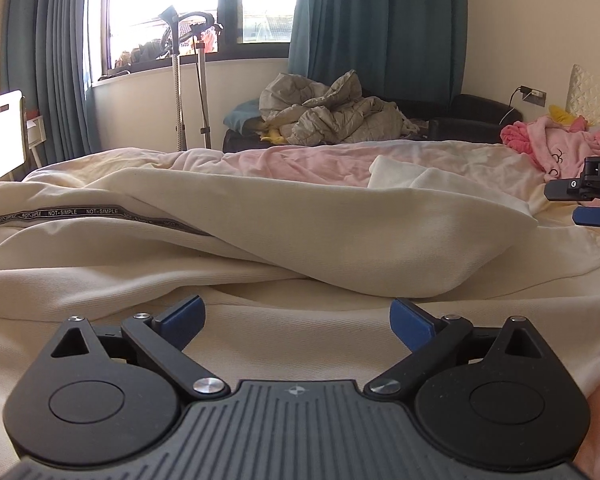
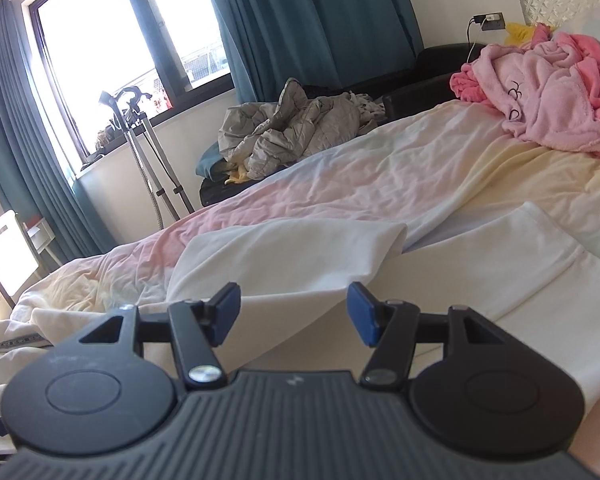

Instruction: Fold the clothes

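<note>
Right now cream garment lies at 12 o'clock of left hand-held gripper, long axis 9–3; both hand-held grippers wide, empty, right over its far end.

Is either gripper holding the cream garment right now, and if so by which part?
Nothing is held. The left gripper and the right gripper are both open above the cream garment, with no fabric between their pads.

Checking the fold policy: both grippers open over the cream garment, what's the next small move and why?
Probably lower the left gripper and pinch the cream garment just ahead of it. Both it and the right gripper are open and hold nothing, and the garment lies rumpled on the bed, so no fold can start without a grasp.
</note>
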The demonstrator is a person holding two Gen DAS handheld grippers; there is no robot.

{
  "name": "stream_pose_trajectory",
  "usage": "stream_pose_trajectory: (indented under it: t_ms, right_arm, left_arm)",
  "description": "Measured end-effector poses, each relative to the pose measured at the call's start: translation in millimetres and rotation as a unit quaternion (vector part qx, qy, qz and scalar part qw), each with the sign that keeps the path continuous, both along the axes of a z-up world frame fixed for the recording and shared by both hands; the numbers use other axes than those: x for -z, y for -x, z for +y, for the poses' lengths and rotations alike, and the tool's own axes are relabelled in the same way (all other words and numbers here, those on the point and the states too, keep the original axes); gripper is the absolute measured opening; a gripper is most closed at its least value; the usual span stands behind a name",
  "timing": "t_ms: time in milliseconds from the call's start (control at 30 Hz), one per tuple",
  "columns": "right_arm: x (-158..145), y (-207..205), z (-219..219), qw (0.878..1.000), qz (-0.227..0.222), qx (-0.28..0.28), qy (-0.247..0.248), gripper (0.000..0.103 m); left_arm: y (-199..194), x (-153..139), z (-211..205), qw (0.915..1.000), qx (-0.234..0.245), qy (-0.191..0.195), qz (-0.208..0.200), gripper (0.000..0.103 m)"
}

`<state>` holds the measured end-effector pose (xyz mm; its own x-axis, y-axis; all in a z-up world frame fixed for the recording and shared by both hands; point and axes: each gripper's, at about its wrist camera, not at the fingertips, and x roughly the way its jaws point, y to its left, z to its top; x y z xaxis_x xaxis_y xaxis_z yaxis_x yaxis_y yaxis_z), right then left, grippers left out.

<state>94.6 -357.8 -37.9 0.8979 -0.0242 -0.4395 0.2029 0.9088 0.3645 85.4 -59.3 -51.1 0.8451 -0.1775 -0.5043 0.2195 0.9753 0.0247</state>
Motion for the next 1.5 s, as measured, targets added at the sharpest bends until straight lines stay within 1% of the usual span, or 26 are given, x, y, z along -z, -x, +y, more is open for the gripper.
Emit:
stream_pose_trajectory:
  t_ms: [233, 467, 600, 667, 733, 800, 867, 933, 1000, 1067, 1167, 1267, 1333, 1400, 1467, 1500]
  right_arm:
    - [10, -7, -6, 0.999, 0.012, 0.006, -0.031, 0.061]
    - [11, -7, -8, 0.999, 0.019, 0.012, -0.035, 0.061]
    - [10, -7, -9, 0.999, 0.022, 0.016, -0.038, 0.061]
    - [9, -7, -11, 0.999, 0.021, 0.02, -0.044, 0.061]
    - [7, -5, -13, 0.998, 0.016, 0.028, -0.046, 0.062]
    - [4, -3, -18, 0.998, 0.01, 0.038, -0.048, 0.064]
    - [1, -1, -25, 0.997, 0.003, 0.05, -0.054, 0.065]
    - [-2, 1, -36, 0.996, -0.004, 0.062, -0.064, 0.066]
    - [-5, 4, -50, 0.994, -0.013, 0.076, -0.076, 0.071]
    - [-7, 7, -66, 0.992, -0.021, 0.098, -0.082, 0.072]
    - [-6, 9, -80, 0.988, -0.026, 0.121, -0.097, 0.072]
    - [-4, 11, -94, 0.983, -0.031, 0.139, -0.114, 0.072]
    - [-2, 13, -102, 0.98, -0.034, 0.152, -0.125, 0.072]
    - [-1, 14, -111, 0.976, -0.038, 0.164, -0.136, 0.072]
    - [1, 16, -121, 0.972, -0.042, 0.177, -0.148, 0.072]
    - [2, 18, -126, 0.97, -0.044, 0.184, -0.153, 0.072]
  left_arm:
    - [5, 8, -3, 0.9998, -0.005, -0.013, -0.012, 0.101]
    - [-6, 26, -9, 0.9994, -0.015, -0.022, 0.02, 0.101]
    - [-11, 24, -11, 0.9995, -0.008, -0.026, 0.017, 0.101]
    - [-14, 18, -18, 0.9991, 0.011, -0.04, 0.011, 0.101]
    - [-18, 10, -27, 0.9974, 0.043, -0.059, -0.004, 0.101]
    - [-23, 0, -40, 0.9941, 0.074, -0.075, -0.025, 0.101]
    - [-34, -9, -57, 0.9902, 0.11, -0.077, -0.037, 0.101]
    - [-48, -19, -74, 0.9848, 0.147, -0.079, -0.048, 0.101]
    - [-60, -27, -94, 0.9768, 0.184, -0.087, -0.067, 0.101]
    - [-72, -29, -119, 0.9675, 0.211, -0.113, -0.083, 0.101]
    - [-87, -29, -154, 0.9552, 0.241, -0.149, -0.087, 0.101]
    - [-101, -22, -189, 0.9417, 0.266, -0.19, -0.079, 0.101]
    - [-108, -15, -207, 0.9314, 0.296, -0.202, -0.065, 0.101]
    - [-110, -7, -220, 0.9193, 0.331, -0.208, -0.05, 0.101]
    - [-108, 1, -232, 0.903, 0.372, -0.212, -0.035, 0.101]
    - [-107, 6, -238, 0.8964, 0.386, -0.216, -0.03, 0.101]
